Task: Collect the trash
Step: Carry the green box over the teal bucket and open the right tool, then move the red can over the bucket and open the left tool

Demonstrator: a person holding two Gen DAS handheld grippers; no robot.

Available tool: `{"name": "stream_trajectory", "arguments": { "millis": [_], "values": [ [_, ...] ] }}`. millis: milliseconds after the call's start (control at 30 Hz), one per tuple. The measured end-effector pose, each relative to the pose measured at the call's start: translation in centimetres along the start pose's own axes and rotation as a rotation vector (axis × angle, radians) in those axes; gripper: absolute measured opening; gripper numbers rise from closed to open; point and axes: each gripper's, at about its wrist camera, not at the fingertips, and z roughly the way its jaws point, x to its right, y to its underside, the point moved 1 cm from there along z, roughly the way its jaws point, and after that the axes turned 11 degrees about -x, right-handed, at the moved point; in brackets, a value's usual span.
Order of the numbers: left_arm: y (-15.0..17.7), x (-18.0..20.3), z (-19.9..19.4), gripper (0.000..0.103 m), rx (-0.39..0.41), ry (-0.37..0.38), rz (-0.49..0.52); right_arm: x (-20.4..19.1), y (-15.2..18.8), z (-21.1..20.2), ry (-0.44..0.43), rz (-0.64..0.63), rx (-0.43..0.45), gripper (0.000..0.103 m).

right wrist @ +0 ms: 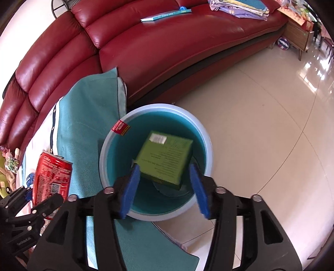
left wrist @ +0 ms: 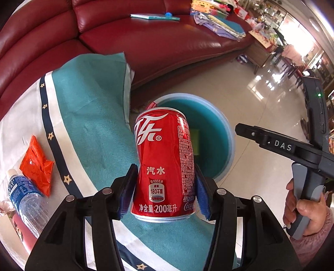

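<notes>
My left gripper (left wrist: 165,187) is shut on a red Coca-Cola can (left wrist: 163,162), dented at the waist, and holds it upright above the teal cloth. The can also shows in the right wrist view (right wrist: 52,173). A blue round bin (right wrist: 206,150) stands on the floor beside the table; a green box (right wrist: 165,156) lies inside it. My right gripper (right wrist: 165,187) is open and empty, right above the bin's near side. It also shows in the left wrist view (left wrist: 271,141). An orange snack wrapper (left wrist: 37,164) and a clear plastic bottle (left wrist: 25,198) lie on the table at the left.
A teal and white cloth (left wrist: 94,129) covers the table. A red leather sofa (right wrist: 146,48) curves behind, with a book (right wrist: 167,14) and folded clothes (right wrist: 240,8) on it. Shiny tiled floor (right wrist: 261,125) lies to the right. A red label (right wrist: 121,128) hangs on the bin's rim.
</notes>
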Motion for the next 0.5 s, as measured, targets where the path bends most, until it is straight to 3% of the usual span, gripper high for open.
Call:
{"name": "stream_trajectory", "arguments": {
  "millis": [67,133,500],
  "values": [
    [-0.2,0.2,0.4,0.053,-0.008,0.001,0.004,0.3,0.2,-0.3,0.010,0.009,0.016,0.065],
    [-0.3,0.4,0.8,0.053,-0.017,-0.001,0.011,0.9,0.2,-0.5,0.013,0.033,0.020,0.075],
    [-2.9,1.9,4.4,0.054,-0.069,0.005,0.050,3.3,0.4,-0.5,0.030,0.128,-0.002,0.084]
  ]
}}
